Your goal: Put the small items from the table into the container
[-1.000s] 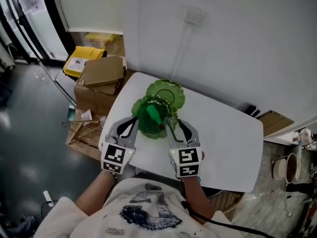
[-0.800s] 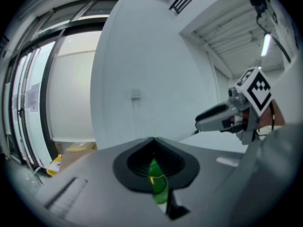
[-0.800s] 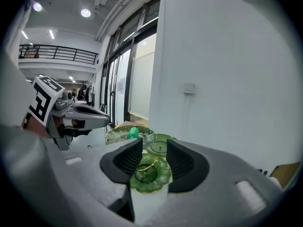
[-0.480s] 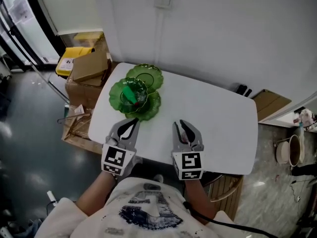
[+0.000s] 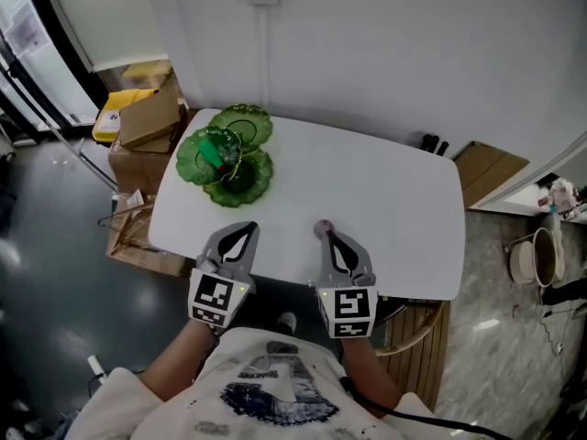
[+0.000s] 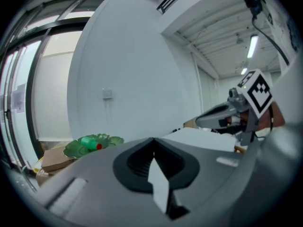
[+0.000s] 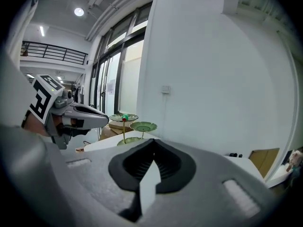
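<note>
A green tiered dish stand point(image 5: 240, 180) rises at the table's far left corner, and a green bottle with a red cap point(image 5: 213, 150) lies in its top dish. My left gripper point(image 5: 246, 230) is shut and empty above the near table edge. My right gripper point(image 5: 332, 236) hovers beside it; its jaws are closing and meet with nothing between them. A small pink round item point(image 5: 322, 228) lies on the table right at the right gripper's tip; I cannot tell whether they touch. The stand point(image 6: 92, 146) shows far left in the left gripper view. In the right gripper view it point(image 7: 128, 126) is ahead.
The white table point(image 5: 394, 200) stands against a white wall. Cardboard boxes point(image 5: 147, 122) and a yellow box point(image 5: 115, 113) are stacked on the floor to the left. A flat brown board point(image 5: 491, 168) and a bucket point(image 5: 527, 282) are on the floor to the right.
Both grippers have drawn back from the green stand to the near table edge. The right gripper's jaws went from open to together. The bottle stays in the top dish.
</note>
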`<state>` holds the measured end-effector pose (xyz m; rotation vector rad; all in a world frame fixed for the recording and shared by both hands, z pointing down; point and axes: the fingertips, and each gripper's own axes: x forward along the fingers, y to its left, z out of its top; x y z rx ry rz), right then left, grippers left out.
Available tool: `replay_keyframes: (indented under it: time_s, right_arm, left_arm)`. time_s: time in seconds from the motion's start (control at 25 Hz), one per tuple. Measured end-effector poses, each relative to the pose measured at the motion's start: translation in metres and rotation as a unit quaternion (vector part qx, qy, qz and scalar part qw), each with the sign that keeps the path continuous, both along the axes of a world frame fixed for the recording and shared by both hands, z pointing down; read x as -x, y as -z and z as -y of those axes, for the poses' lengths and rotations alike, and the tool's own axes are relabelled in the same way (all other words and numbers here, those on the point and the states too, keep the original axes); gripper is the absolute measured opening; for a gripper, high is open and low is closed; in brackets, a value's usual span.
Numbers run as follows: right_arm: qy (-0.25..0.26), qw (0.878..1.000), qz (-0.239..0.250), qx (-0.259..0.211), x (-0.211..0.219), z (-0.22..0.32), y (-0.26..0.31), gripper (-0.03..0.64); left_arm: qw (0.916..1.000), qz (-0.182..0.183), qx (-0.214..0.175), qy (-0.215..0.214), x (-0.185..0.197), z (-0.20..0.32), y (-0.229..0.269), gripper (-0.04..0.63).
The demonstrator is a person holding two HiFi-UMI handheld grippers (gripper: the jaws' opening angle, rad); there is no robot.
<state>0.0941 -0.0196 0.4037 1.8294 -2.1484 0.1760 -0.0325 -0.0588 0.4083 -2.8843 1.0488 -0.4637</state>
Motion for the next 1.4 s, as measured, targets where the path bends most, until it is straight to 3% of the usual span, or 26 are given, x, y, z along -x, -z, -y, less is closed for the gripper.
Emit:
replay_keyframes:
  time_s: [0.48, 1.4]
  right_arm:
    - [-0.026, 1.0, 0.011, 0.01, -0.034, -0.04, -0.014, 0.0]
    - [-0.042, 0.998, 0.022, 0.03, -0.033, -0.024, -0.026, 0.0]
  left_arm:
    - [0.9997, -0.001, 0.017, -0.02, -0.034, -0.034, -0.015, -0.012]
    - [0.9987, -0.005, 0.041, -0.031, -0.034, -0.013, -0.022, -0.012]
